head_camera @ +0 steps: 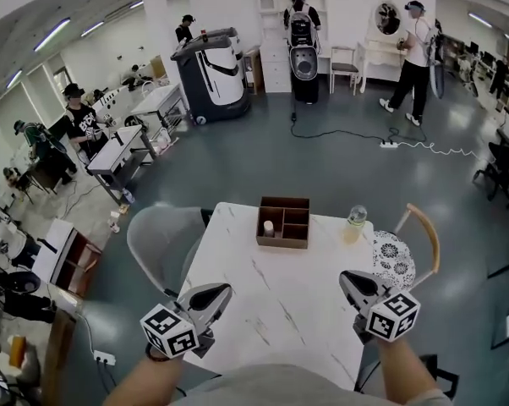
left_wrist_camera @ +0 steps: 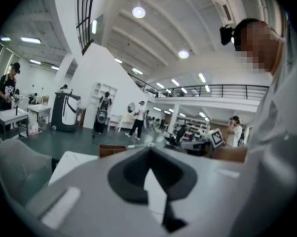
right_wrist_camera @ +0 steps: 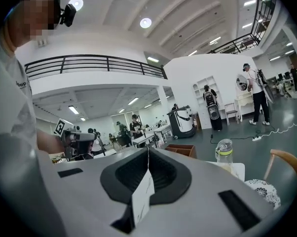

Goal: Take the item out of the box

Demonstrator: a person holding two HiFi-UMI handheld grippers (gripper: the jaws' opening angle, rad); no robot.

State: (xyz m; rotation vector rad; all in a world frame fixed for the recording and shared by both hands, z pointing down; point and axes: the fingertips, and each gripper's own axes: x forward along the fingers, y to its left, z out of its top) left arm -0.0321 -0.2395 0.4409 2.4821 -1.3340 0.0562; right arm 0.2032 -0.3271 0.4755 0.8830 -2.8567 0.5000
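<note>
A brown wooden box (head_camera: pixel 284 222) with several compartments stands at the far side of the white marble table (head_camera: pixel 276 303). A small white item (head_camera: pixel 269 227) sits in its front left compartment. My left gripper (head_camera: pixel 226 289) hovers over the table's near left edge, jaws shut and empty. My right gripper (head_camera: pixel 344 277) hangs at the near right edge, also shut with nothing in it. Both are well short of the box. The left gripper view shows the closed left gripper (left_wrist_camera: pixel 149 150) with the box (left_wrist_camera: pixel 111 150) behind it. In the right gripper view the box (right_wrist_camera: pixel 182 149) lies beyond the closed right gripper (right_wrist_camera: pixel 148 150).
A clear bottle (head_camera: pixel 354 224) with yellowish liquid stands right of the box, also visible as the bottle (right_wrist_camera: pixel 224 154). A grey chair (head_camera: pixel 161 239) is at the table's left, a wooden chair (head_camera: pixel 424 231) with a patterned cushion at its right. People and desks are far off.
</note>
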